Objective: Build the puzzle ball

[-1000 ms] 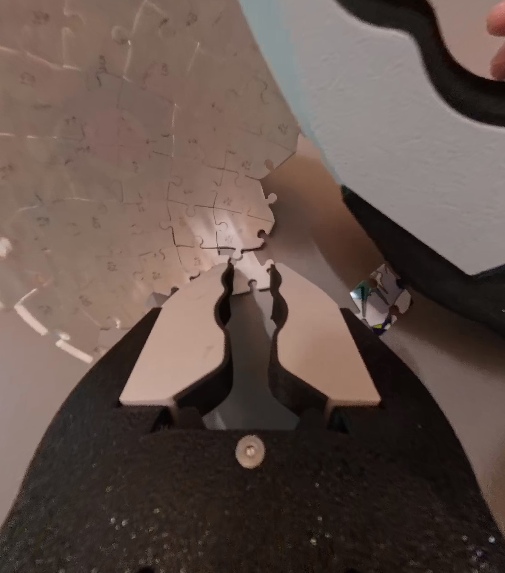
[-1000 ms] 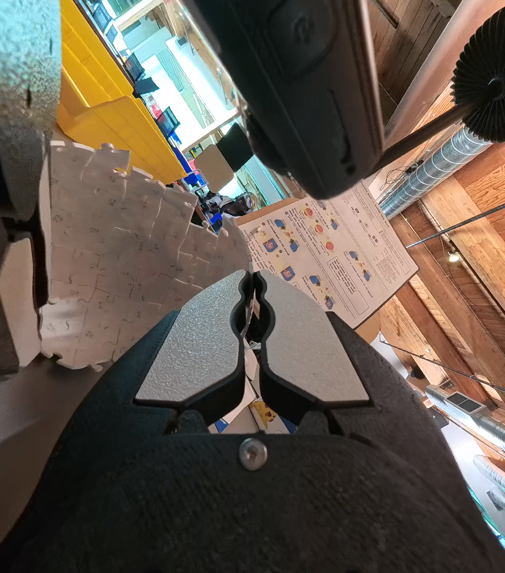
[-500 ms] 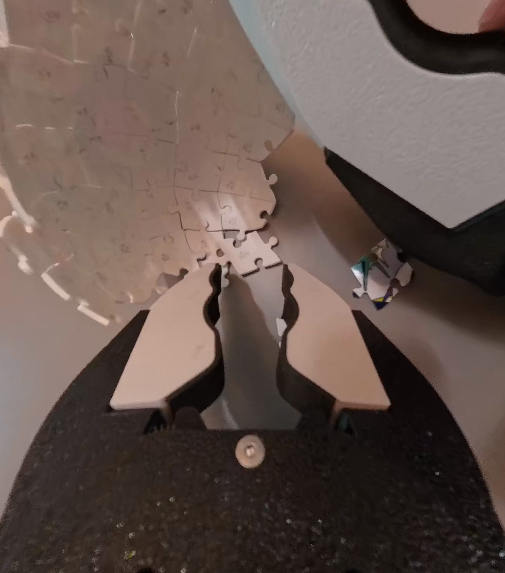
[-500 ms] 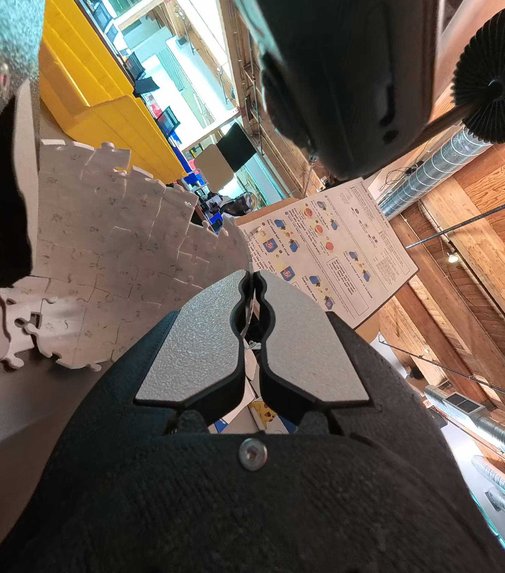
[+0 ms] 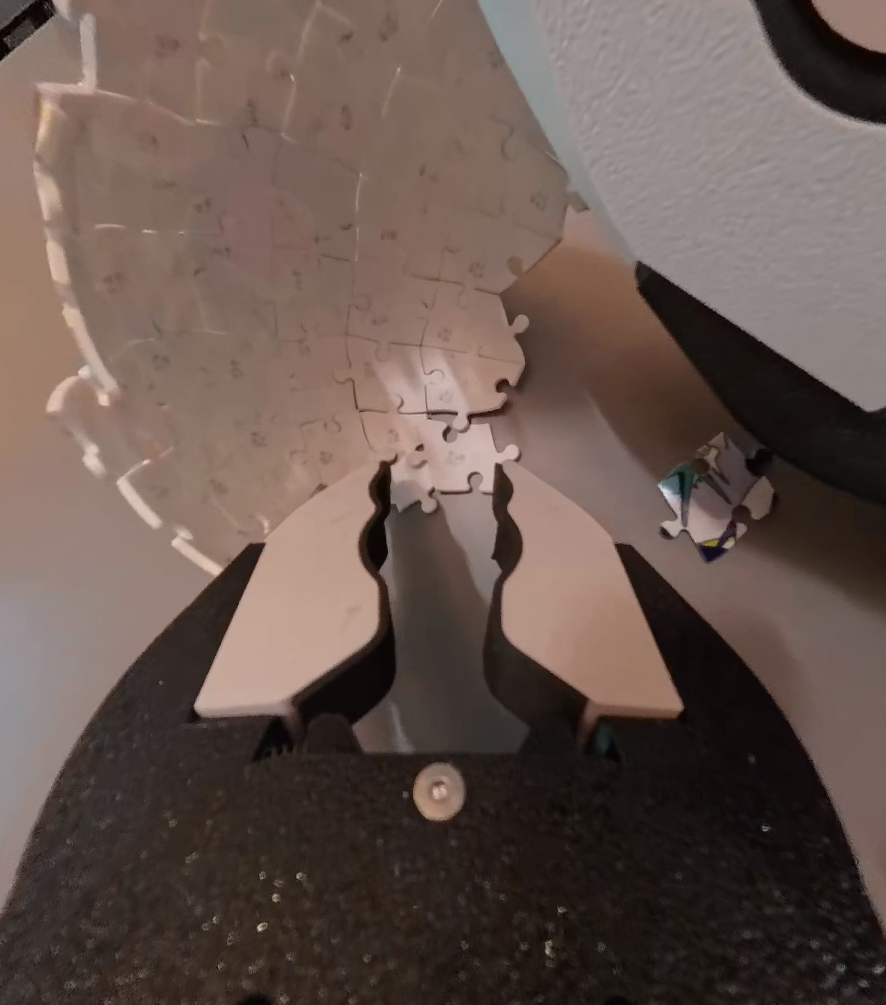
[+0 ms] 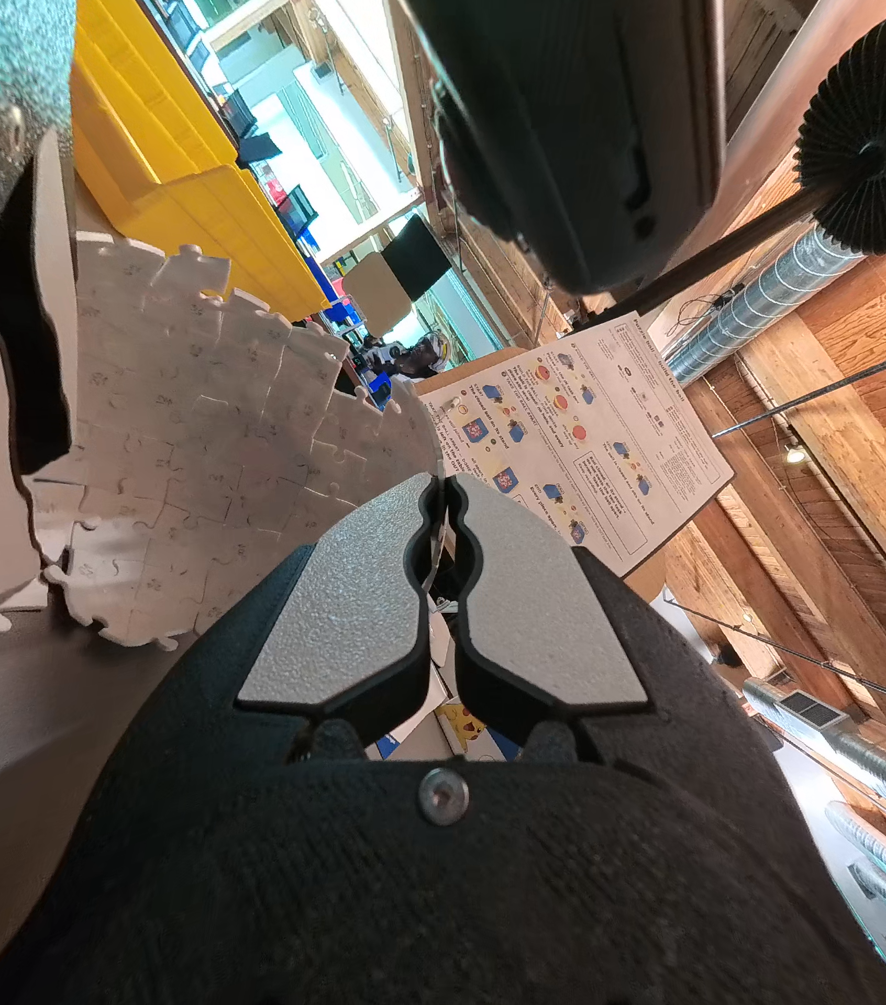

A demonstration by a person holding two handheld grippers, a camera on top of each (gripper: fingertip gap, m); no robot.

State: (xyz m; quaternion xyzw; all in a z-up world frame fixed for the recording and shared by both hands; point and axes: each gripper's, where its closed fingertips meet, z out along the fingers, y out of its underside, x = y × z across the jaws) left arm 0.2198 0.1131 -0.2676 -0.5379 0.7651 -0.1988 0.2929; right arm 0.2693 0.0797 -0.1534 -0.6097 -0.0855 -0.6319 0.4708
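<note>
While the right tongs (image 6: 443, 481) pinch the rim of the curved puzzle shell (image 5: 277, 283) (upright on the table (image 5: 22, 625)), the left tongs (image 5: 443, 470) gape empty beside its lowest piece (image 5: 460, 462). That piece looks half-seated; pressing it home seems next.

Bare table (image 5: 22, 625) lies left; puzzle shell (image 5: 277, 261) blocks ahead.

Yellow bins (image 6: 201, 196), printed instruction sheet (image 6: 593, 435), silver duct (image 6: 756, 310), wooden ceiling (image 6: 838, 380)

curved white half-built puzzle ball (image 5: 288, 283)
</note>
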